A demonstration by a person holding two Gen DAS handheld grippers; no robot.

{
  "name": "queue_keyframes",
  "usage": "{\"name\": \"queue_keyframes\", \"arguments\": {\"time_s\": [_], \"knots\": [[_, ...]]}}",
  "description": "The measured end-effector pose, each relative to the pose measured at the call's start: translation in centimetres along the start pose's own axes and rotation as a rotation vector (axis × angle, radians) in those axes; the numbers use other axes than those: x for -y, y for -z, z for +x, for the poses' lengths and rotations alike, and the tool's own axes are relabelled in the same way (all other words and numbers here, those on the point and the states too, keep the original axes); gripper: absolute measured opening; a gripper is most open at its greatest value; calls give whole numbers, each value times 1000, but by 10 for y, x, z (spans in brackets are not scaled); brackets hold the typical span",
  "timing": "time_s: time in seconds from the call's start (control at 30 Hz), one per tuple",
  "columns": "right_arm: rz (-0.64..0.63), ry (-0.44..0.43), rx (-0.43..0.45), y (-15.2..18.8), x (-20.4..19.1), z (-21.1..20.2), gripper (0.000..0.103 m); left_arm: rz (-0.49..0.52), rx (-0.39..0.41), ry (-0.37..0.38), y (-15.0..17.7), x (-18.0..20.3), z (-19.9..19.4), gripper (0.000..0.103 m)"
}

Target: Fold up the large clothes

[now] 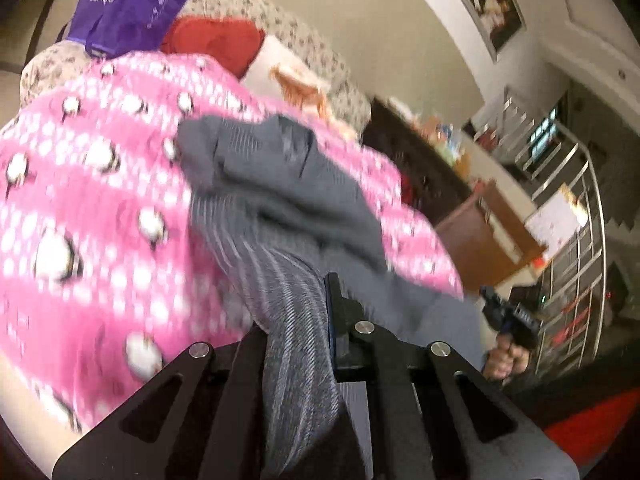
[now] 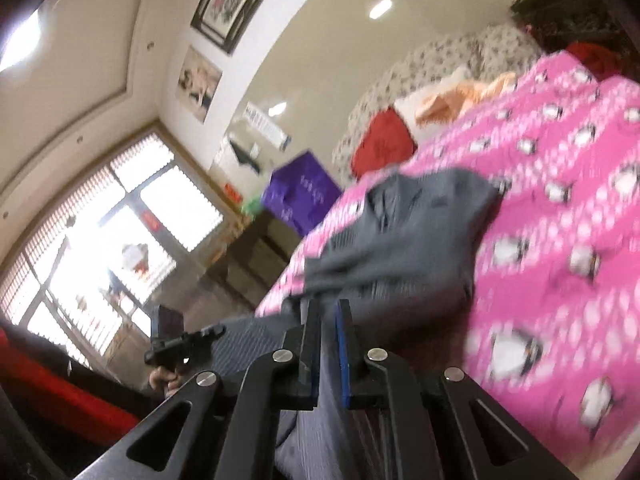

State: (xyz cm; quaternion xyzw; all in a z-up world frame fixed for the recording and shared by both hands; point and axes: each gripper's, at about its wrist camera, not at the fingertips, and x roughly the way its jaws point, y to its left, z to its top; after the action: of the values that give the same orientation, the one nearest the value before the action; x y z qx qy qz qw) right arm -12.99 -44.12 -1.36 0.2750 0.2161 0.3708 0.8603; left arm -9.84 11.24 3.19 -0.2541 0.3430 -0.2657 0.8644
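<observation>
Ribbing runs in fine pale stripes down the grey knitted garment (image 1: 276,216), bunched on the pink penguin-print fleece blanket (image 1: 80,200). Left gripper (image 1: 298,320) pinches one stretch of it; right gripper (image 2: 328,320) clamps another, jaws nearly together.

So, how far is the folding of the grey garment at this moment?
Early stage. Done: both grippers have taken hold; the left gripper and the right gripper each have their jaws shut on an edge of the grey garment. In hand: the cloth is partly raised, its far end bunched on the pink penguin blanket. Left: no neat fold shows yet, so spreading and folding remain.
</observation>
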Motion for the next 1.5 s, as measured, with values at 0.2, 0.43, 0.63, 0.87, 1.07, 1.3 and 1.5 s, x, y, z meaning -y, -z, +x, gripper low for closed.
{"name": "queue_keyframes", "arguments": {"time_s": [0.2, 0.43, 0.63, 0.87, 1.07, 1.3, 1.5], "knots": [[-112, 189, -180, -25, 7, 41, 6, 80, -57, -19, -24, 8, 30, 4], [-106, 311, -341, 38, 28, 26, 37, 30, -110, -55, 12, -13, 28, 4], [-10, 261, -319, 55, 38, 6, 46, -15, -110, -73, 20, -24, 19, 4], [-27, 210, -310, 51, 23, 7, 47, 21, -135, -81, 25, -19, 23, 4], [22, 197, -263, 45, 27, 3, 59, 20, -178, -94, 33, -26, 27, 5], [-22, 155, -374, 60, 18, 31, 69, 32, -217, -106, 38, -27, 32, 6], [-70, 134, -557, 82, 19, 81, 26, 104, -365, -118, 56, -23, 48, 10]]}}
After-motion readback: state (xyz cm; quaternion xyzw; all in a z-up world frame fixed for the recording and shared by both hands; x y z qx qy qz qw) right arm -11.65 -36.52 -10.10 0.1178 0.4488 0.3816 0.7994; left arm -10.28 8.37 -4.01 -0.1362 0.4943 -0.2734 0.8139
